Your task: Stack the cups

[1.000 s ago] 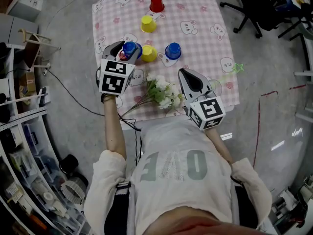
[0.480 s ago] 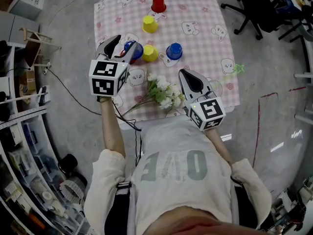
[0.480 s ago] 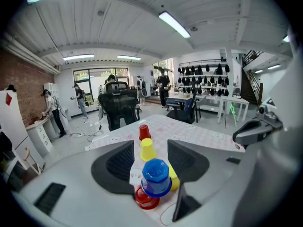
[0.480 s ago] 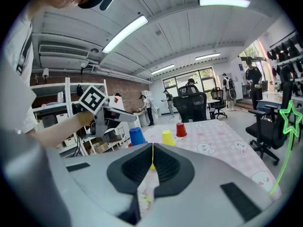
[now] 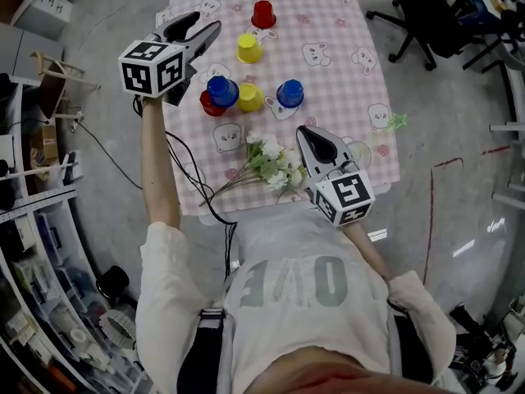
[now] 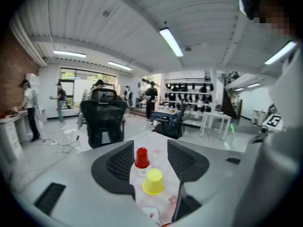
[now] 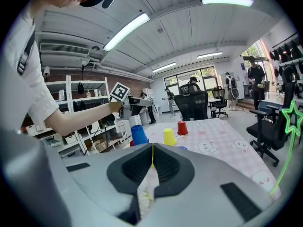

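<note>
Upper left, your left gripper (image 5: 203, 23) gapes empty, seemingly lined up to take the yellow cup (image 5: 248, 48). Your right gripper (image 5: 308, 131) rests clenched, empty.

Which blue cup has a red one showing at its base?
The left blue cup, nearest the left claw; the right blue cup has no red beside it.

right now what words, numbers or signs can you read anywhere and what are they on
"OE": the end of the big letters on the person's shirt; the rest is creased and unreadable.
Cubes on the left claw and right claw: square black-and-white codes, no letters.
White box at the head view's top left: print too small to read.
Tablecloth: cartoon animals only, no words.
</note>
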A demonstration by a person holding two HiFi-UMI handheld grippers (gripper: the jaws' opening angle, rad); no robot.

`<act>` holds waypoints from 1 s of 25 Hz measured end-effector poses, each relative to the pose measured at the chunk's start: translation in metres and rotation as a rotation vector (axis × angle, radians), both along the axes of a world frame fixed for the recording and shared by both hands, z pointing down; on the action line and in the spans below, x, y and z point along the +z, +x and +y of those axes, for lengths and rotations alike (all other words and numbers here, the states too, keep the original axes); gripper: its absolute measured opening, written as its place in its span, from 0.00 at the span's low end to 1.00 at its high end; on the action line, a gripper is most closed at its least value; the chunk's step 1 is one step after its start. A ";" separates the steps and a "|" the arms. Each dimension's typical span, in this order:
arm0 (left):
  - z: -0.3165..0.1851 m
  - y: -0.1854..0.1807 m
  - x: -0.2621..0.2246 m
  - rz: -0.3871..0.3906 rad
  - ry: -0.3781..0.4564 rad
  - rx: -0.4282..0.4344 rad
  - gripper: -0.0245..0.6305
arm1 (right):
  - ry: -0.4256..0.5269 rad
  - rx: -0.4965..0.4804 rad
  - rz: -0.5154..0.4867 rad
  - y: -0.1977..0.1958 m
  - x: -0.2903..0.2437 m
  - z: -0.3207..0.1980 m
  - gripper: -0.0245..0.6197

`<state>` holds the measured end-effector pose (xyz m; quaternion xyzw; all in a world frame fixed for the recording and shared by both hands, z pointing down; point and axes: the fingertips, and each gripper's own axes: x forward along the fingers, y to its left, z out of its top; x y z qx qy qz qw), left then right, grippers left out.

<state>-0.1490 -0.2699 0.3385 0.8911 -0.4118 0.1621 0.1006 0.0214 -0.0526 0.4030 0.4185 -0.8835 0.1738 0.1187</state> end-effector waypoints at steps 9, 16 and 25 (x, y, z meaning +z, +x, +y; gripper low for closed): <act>-0.082 0.041 0.056 -0.023 0.011 0.131 0.37 | -0.046 0.017 0.020 0.004 0.017 -0.010 0.08; -0.115 0.079 0.125 -0.078 -0.027 0.258 0.37 | -0.147 0.059 -0.004 0.012 0.039 -0.013 0.08; -0.141 0.096 0.156 -0.081 -0.045 0.202 0.40 | -0.191 0.056 -0.022 0.007 0.053 -0.024 0.08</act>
